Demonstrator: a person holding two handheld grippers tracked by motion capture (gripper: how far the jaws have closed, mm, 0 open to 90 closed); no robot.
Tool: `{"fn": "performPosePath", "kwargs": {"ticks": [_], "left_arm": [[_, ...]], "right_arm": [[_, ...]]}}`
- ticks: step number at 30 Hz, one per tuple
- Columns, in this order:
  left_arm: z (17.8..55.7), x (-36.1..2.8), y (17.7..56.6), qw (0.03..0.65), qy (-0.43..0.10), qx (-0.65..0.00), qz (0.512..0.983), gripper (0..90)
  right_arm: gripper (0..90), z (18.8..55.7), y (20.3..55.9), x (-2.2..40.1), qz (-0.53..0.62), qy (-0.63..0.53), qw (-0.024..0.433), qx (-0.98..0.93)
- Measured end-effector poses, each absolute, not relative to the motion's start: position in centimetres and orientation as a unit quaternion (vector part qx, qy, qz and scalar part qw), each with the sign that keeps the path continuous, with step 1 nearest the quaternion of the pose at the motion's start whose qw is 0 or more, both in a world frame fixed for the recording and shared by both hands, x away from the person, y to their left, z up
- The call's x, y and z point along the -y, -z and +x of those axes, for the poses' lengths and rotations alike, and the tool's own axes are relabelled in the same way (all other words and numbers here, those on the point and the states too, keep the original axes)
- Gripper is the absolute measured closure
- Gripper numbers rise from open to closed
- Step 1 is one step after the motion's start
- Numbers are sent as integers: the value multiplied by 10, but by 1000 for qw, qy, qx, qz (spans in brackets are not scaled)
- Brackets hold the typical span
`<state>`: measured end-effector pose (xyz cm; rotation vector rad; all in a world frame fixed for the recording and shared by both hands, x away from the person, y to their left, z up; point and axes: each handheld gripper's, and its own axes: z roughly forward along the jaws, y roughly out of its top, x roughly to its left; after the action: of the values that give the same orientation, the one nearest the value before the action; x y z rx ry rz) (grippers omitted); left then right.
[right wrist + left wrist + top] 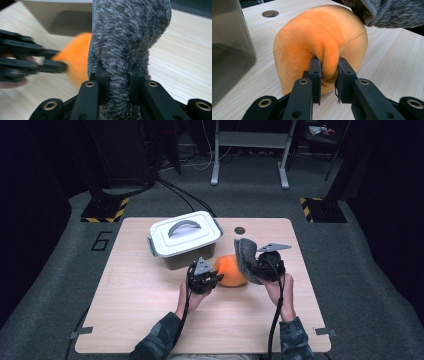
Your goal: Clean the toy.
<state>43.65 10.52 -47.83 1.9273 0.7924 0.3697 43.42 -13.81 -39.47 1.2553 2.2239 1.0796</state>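
In the high view, my left gripper [212,279] sits near the table's centre, clamped on the orange plush [231,271], which rests on the table [150,310] just at 5 o'clock of the lidded white box [185,239]. My right gripper [260,268] holds the grey fuzzy cover [246,257] at 3 o'clock of the plush, lifted and touching or nearly touching its side. I judge the step to be parting the cover from the plush, so I should pin the plush firmly and draw the cover away at a steady angle, without snagging its edge.

In the left gripper view, the 2 jaws are nearly closed on a pinched fold of the orange plush [322,45], well seated. The cover [387,12] hangs at 1 o'clock, its hem open toward me; that opening is hidden from above. The box wall [229,50] stands at 9 o'clock.

In the right gripper view, the jaws are pressed tight into the cover [130,37], gripping it deep in the pile, a detail the high view blurs. The plush [77,57] peeks out at 9 o'clock beside the left gripper [60,66], blurred.
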Motion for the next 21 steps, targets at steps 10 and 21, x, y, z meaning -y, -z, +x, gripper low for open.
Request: {"fn": "performPosePath", "kwargs": {"ticks": [10, 21], "left_arm": [[436, -104, 477, 492, -154, -323, 794, 764], [437, -104, 478, 491, -150, -327, 794, 764]], "right_arm": [[752, 436, 394, 101, 398, -398, 156, -812], [758, 442, 407, 90, 412, -337, 214, -819]]}}
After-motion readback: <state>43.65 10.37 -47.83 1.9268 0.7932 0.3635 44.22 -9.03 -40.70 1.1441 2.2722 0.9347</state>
